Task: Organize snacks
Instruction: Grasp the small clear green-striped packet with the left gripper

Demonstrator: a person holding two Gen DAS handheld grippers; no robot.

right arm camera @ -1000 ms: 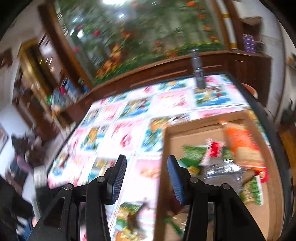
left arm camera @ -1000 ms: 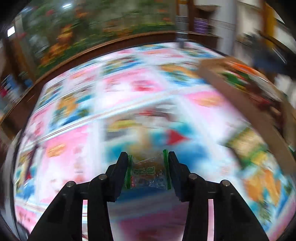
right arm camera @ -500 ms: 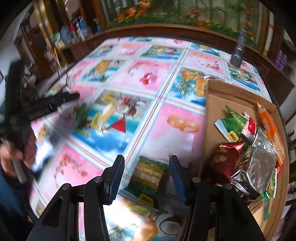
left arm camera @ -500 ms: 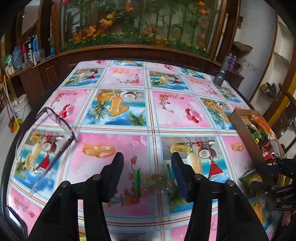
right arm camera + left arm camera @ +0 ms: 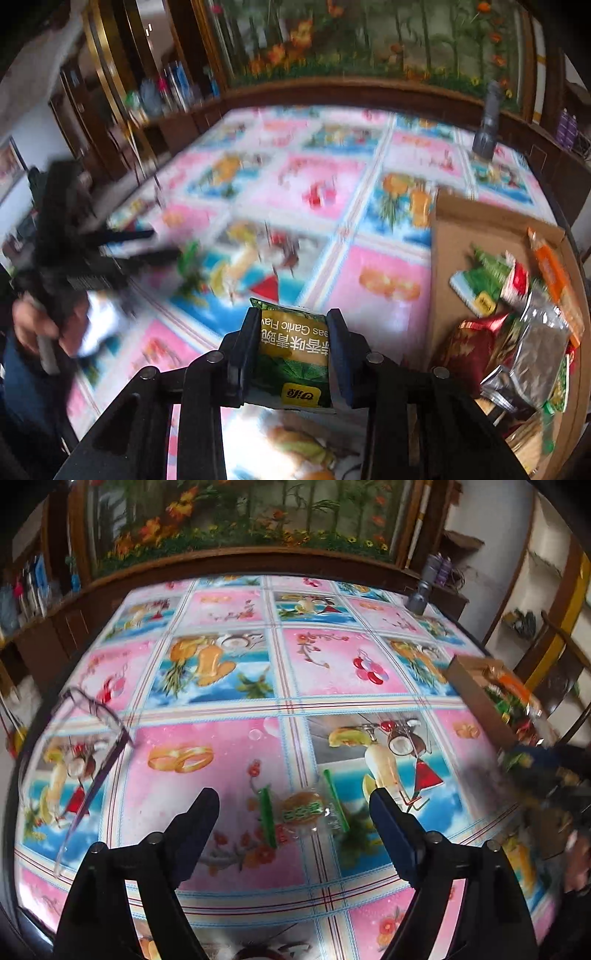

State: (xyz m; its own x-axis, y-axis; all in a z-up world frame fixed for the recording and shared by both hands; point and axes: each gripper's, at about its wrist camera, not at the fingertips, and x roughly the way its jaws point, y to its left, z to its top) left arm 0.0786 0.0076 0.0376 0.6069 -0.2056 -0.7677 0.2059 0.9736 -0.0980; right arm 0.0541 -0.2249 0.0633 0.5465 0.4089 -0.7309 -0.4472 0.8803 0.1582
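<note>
My left gripper [image 5: 293,805] is open wide above the table. A small clear snack packet with green ends [image 5: 303,812] lies flat on the tablecloth between and just beyond its fingers, untouched. My right gripper [image 5: 293,325] is shut on a green and gold garlic-flavour pea packet [image 5: 293,350] and holds it above the table, left of the cardboard box [image 5: 439,236]. The box holds several snack packets [image 5: 517,306]. The box also shows in the left wrist view [image 5: 476,698] at the right edge. The left gripper shows blurred in the right wrist view [image 5: 110,251].
A pair of glasses [image 5: 92,746] lies on the tablecloth at the left. A grey bottle [image 5: 421,594] stands at the table's far right corner; it also shows in the right wrist view [image 5: 485,129]. Wooden cabinets and a planted ledge border the table.
My left gripper let go of the clear packet, opened wide and drew back. My right gripper came down around the green pea packet, closed on it and lifted it.
</note>
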